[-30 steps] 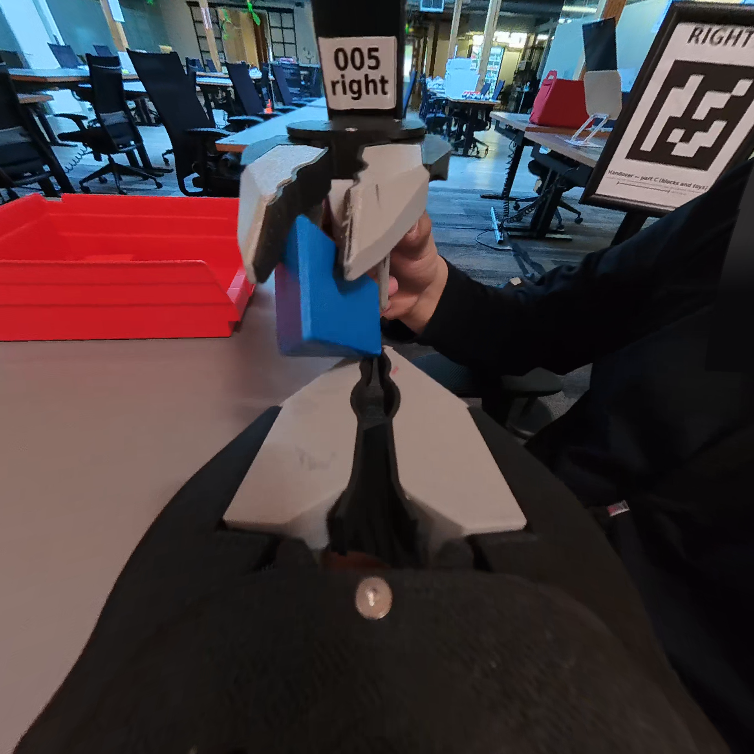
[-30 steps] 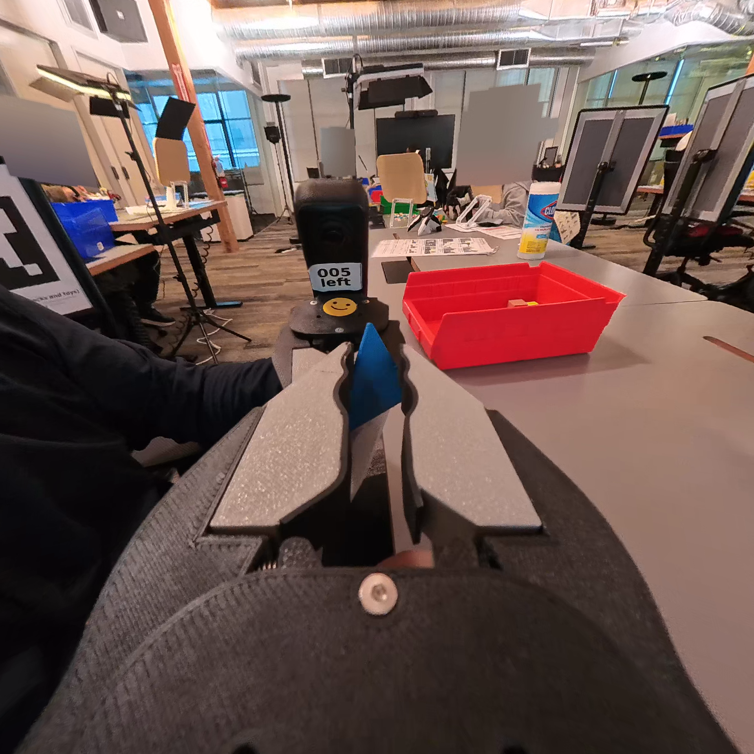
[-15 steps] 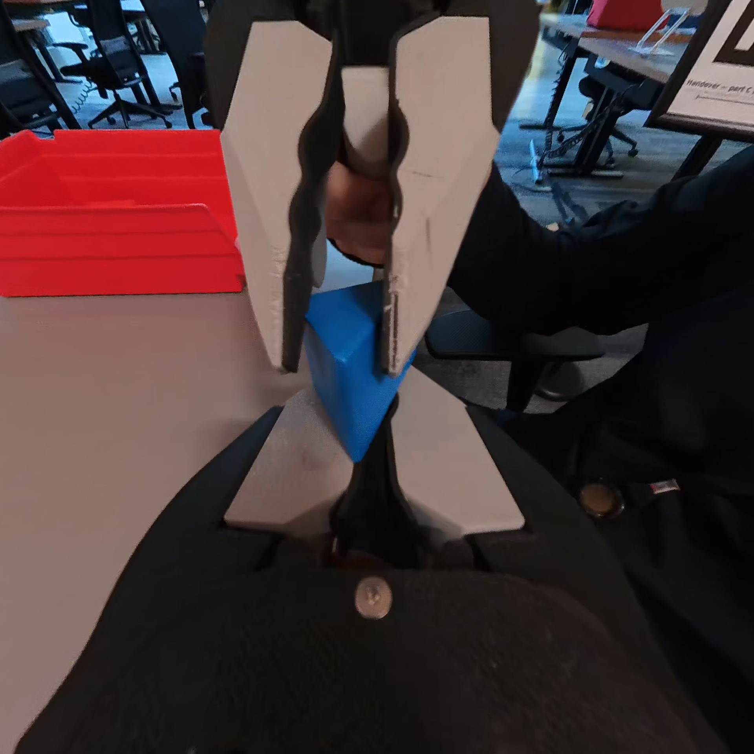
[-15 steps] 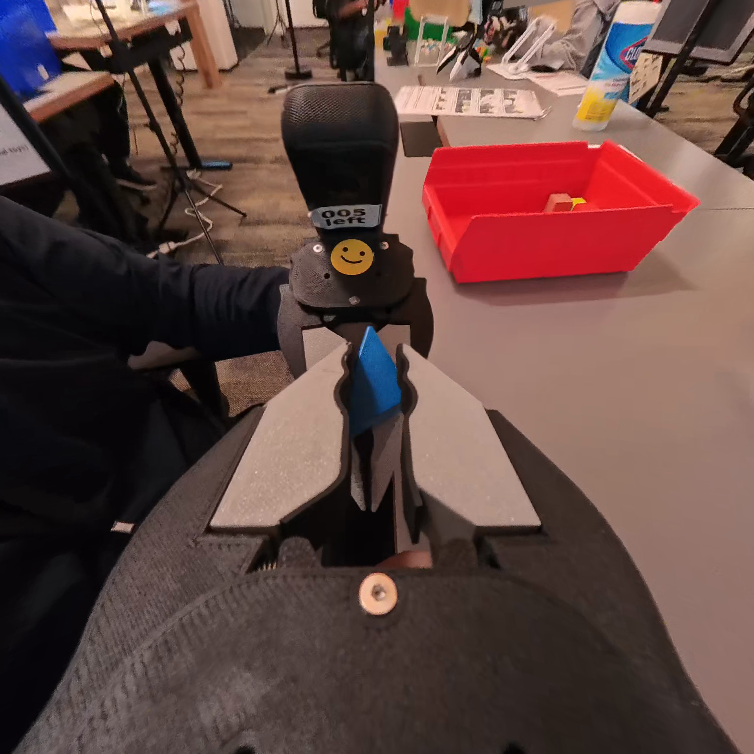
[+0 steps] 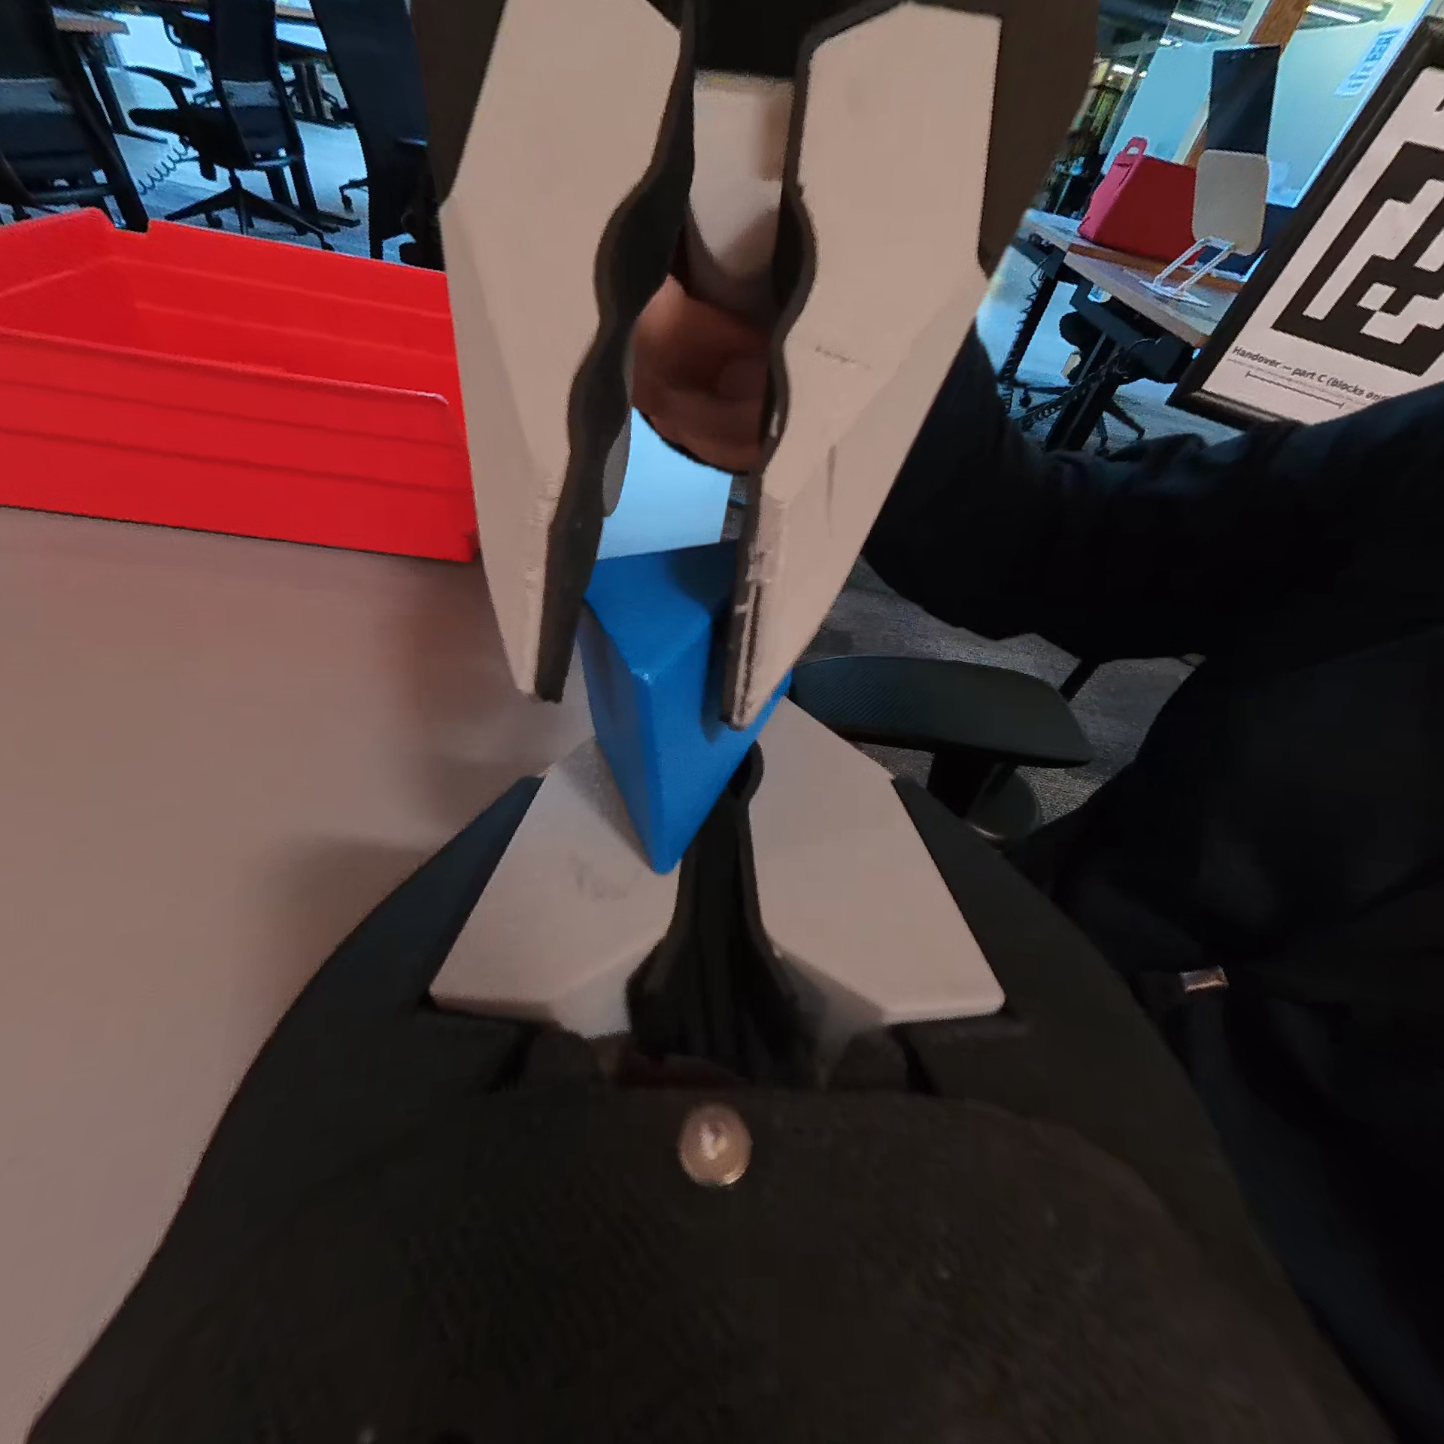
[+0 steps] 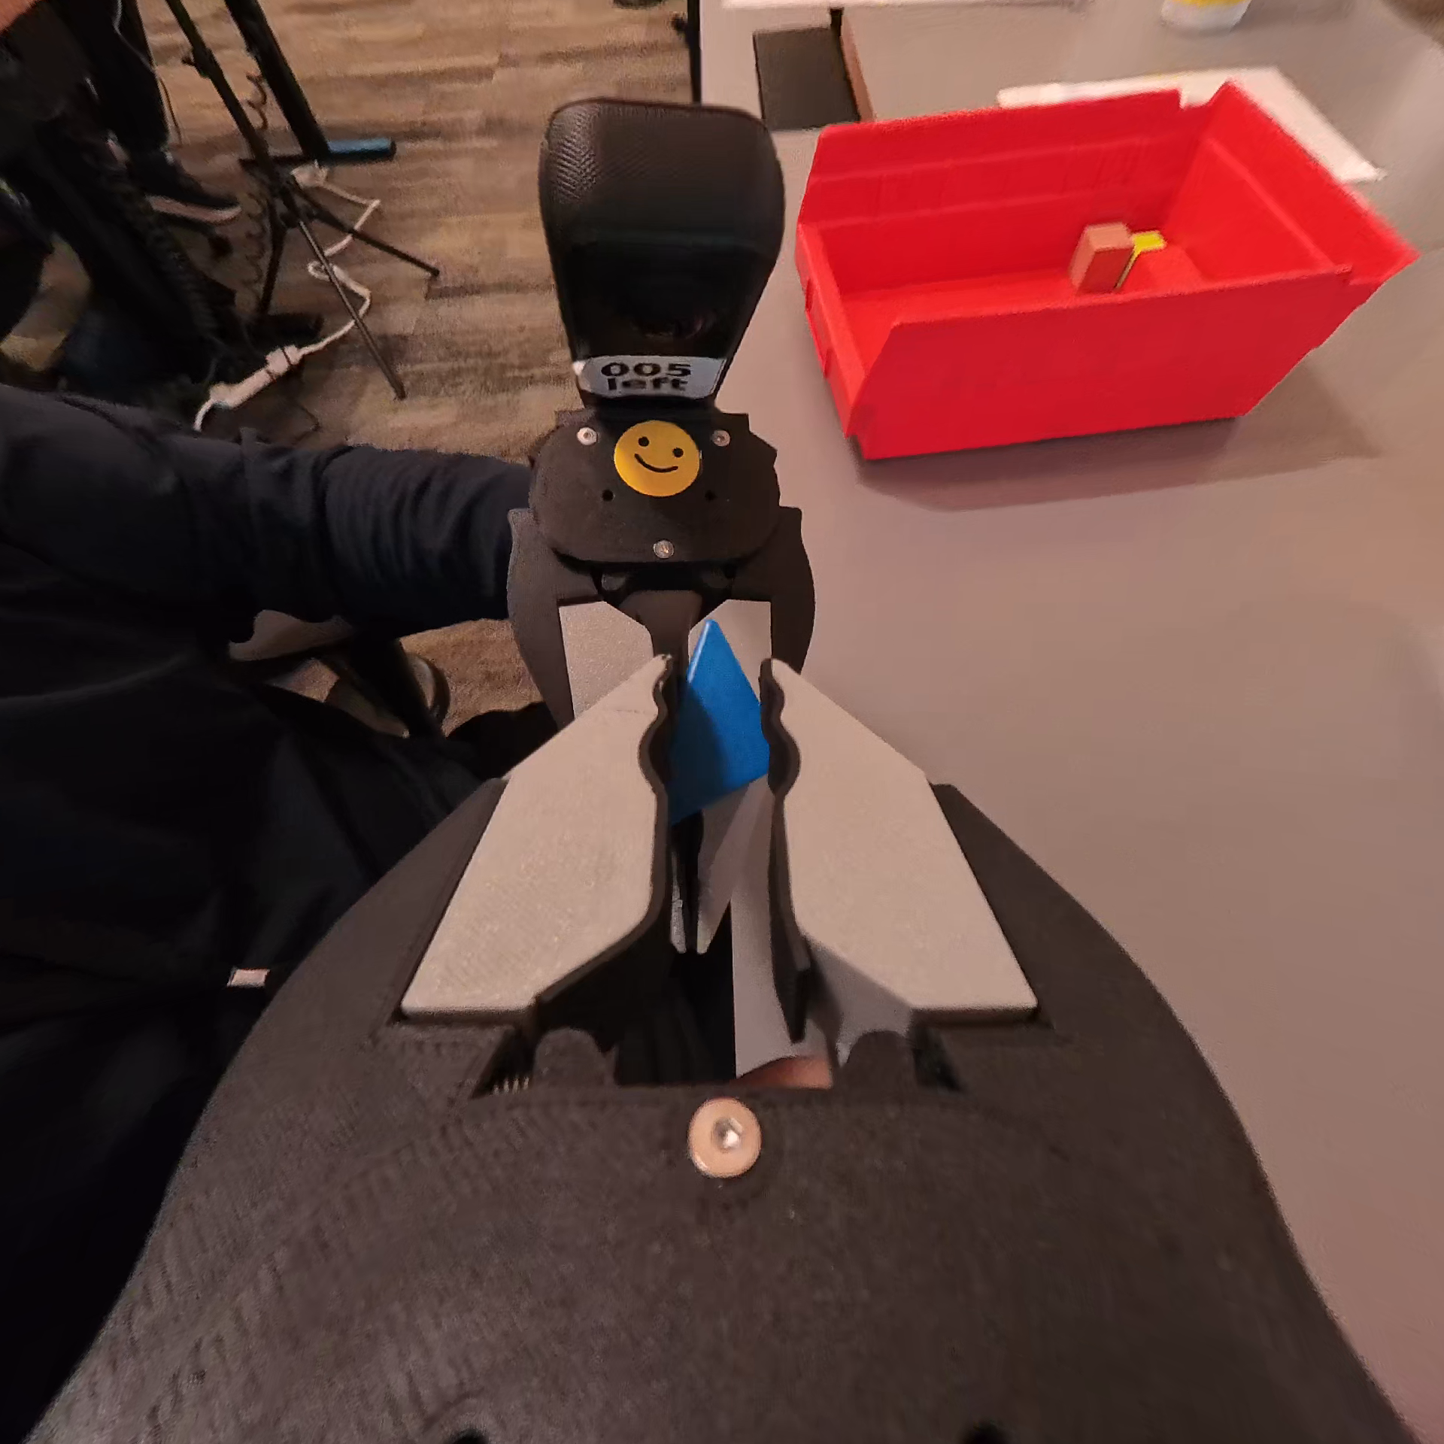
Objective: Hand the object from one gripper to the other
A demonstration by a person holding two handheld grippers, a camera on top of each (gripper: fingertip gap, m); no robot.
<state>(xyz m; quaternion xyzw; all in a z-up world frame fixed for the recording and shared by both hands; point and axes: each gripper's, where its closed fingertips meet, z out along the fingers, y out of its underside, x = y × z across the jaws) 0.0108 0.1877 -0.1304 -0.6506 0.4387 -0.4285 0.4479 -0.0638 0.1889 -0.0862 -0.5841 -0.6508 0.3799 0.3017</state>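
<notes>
A blue block [image 5: 672, 742] is clamped between the grey fingers of my right gripper [image 5: 645, 703], which reaches in from the top of the left wrist view. My left gripper [image 5: 730, 770] is shut and empty. The block's lower corner lies over its left finger [image 5: 547, 898], just above the tips. In the right wrist view my right gripper [image 6: 717, 680] is shut on the blue block [image 6: 715, 734]. The left gripper [image 6: 703, 930] faces it, and its closed tips show through the gap under the block.
A red bin [image 6: 977, 375] stands on the grey table [image 6: 1094, 703], with a red-orange block [image 6: 1102, 254] and a yellow block [image 6: 1147, 244] inside. The bin also shows in the left wrist view [image 5: 234, 437]. A marker sign [image 5: 1367, 258] stands at the right. Tripod legs [image 6: 328, 234] stand on the floor beyond the table edge. My right fingertips sit around 8 cm from my left ones.
The right gripper has brought the blue block down and closer, from above the left gripper's tips to over its fingers. The left gripper has stayed shut.
</notes>
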